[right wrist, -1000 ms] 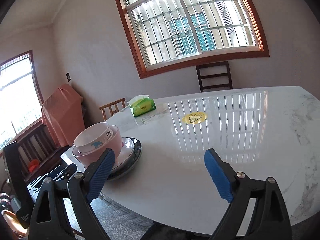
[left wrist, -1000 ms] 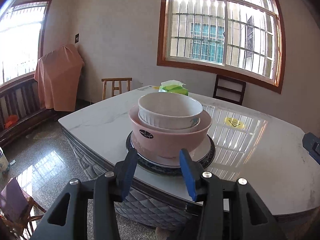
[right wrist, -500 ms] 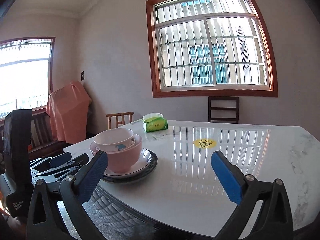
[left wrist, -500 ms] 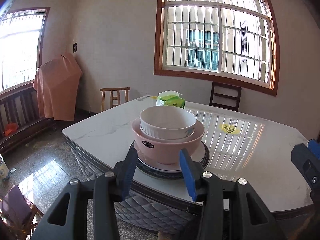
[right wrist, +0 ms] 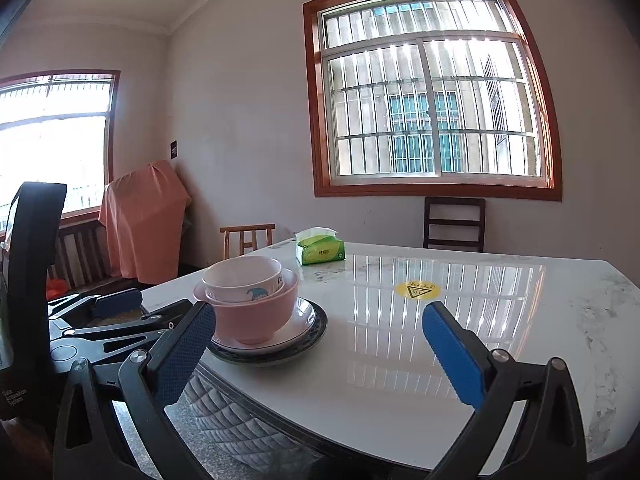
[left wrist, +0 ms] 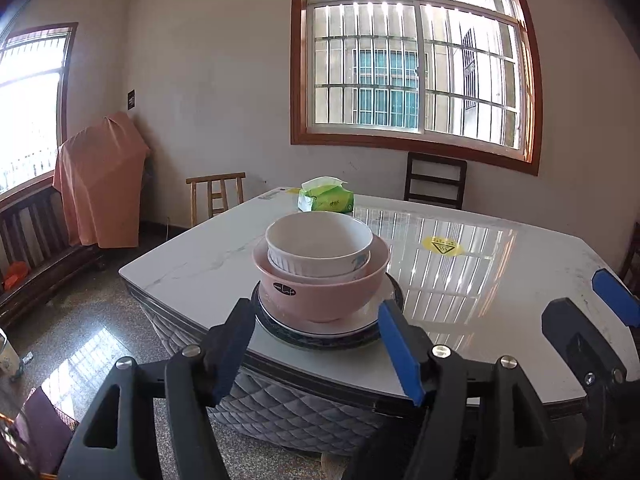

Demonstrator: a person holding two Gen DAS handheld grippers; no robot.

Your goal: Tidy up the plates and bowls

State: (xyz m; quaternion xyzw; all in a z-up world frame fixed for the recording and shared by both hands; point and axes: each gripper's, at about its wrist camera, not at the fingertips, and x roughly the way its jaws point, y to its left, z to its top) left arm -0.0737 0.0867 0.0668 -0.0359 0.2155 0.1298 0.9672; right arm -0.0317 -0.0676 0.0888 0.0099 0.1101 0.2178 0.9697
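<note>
My left gripper is opening, nothing between its pads, with the stack just ahead near the marble table edge: white ribbed bowl nested in the pink bowl, on a white plate over a blue-rimmed plate. To finish well, I should back off level (no nudging). My right gripper gapes wide, empty. Compared with a second ago, the stack sits farther off and my left jaws stand wider.
</note>
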